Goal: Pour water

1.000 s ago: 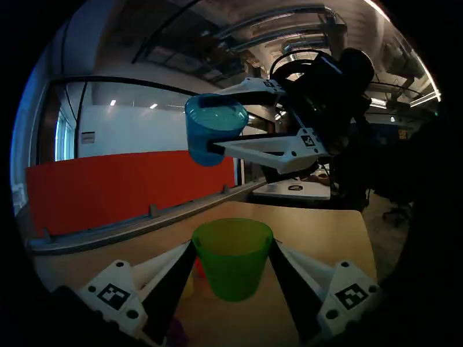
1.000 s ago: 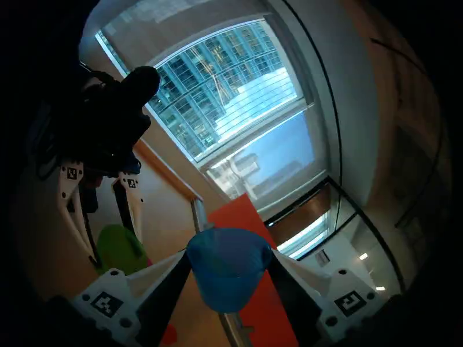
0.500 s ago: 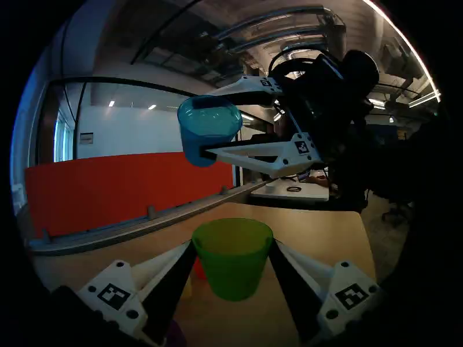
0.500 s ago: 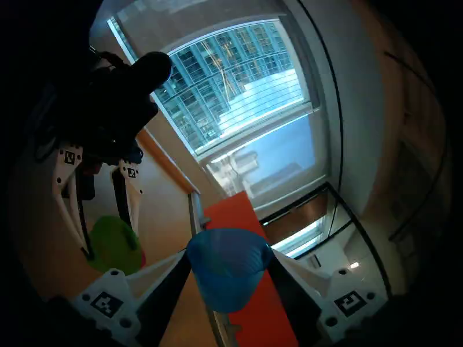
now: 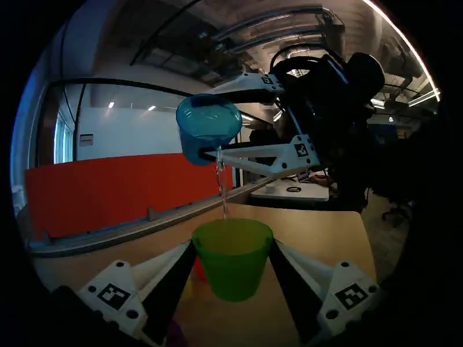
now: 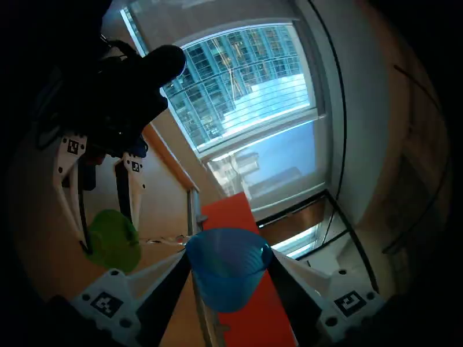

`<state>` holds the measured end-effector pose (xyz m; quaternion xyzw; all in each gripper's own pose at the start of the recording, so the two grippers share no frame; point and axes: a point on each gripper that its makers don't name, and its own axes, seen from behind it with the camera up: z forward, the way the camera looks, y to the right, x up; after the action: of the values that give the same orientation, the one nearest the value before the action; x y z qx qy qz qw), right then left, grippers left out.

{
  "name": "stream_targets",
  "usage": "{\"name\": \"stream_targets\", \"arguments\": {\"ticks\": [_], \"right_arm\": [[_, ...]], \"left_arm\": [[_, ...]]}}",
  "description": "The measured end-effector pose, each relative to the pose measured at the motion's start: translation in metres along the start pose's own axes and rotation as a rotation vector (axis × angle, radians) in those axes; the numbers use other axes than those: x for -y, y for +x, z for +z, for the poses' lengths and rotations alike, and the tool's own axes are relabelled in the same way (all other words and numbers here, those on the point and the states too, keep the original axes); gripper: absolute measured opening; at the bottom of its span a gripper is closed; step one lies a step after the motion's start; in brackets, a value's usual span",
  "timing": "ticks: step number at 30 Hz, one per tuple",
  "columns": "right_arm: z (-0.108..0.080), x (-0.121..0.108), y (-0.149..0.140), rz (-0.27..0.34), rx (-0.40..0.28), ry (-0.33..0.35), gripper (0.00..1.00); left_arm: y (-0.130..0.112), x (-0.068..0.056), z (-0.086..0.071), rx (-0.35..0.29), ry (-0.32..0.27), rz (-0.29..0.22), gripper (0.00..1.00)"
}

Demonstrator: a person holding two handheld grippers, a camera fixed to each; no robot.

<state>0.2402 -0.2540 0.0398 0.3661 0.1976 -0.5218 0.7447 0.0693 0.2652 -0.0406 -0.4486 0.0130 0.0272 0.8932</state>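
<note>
The wooden table (image 5: 327, 228) lay beneath and behind the green cup (image 5: 232, 263), and it was the surface most likely to be wetted if anything went astray. The left gripper (image 5: 231, 254) was closed on the green cup, one finger pressed to each side of its wall, and the cup was held upright. Above the green cup, a little off its centre, the right gripper (image 5: 209, 122) was clamped across the blue cup (image 5: 208, 127), which was tipped so that its lip pointed down towards the green cup. A thin stream of water (image 5: 220, 185) was seen falling from that lip and entering the green cup close to its far rim.

The main hazard was judged to lie in that narrow margin. The stream was met near the edge rather than the middle, so a small drift of either hand could send water over the rim and onto the table. A sharper tilt of the blue cup would be expected to throw the stream farther out, past the green cup altogether. The height of the blue cup above the green cup was also judged to invite splashing. Overfilling could not be ruled out, as the water level inside the green cup was hidden. A slip of the wet blue cup between the fingers was considered the lesser risk.
</note>
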Motion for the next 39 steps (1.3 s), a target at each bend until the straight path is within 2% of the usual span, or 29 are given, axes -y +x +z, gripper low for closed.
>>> {"name": "stream_targets", "arguments": {"ticks": [39], "right_arm": [[0.0010,-0.0076,0.0060,-0.120,-0.001,-0.029,0.91]], "left_arm": [[-0.0001,-0.0002,0.0022,0.000,0.000,0.000,0.87]]}}
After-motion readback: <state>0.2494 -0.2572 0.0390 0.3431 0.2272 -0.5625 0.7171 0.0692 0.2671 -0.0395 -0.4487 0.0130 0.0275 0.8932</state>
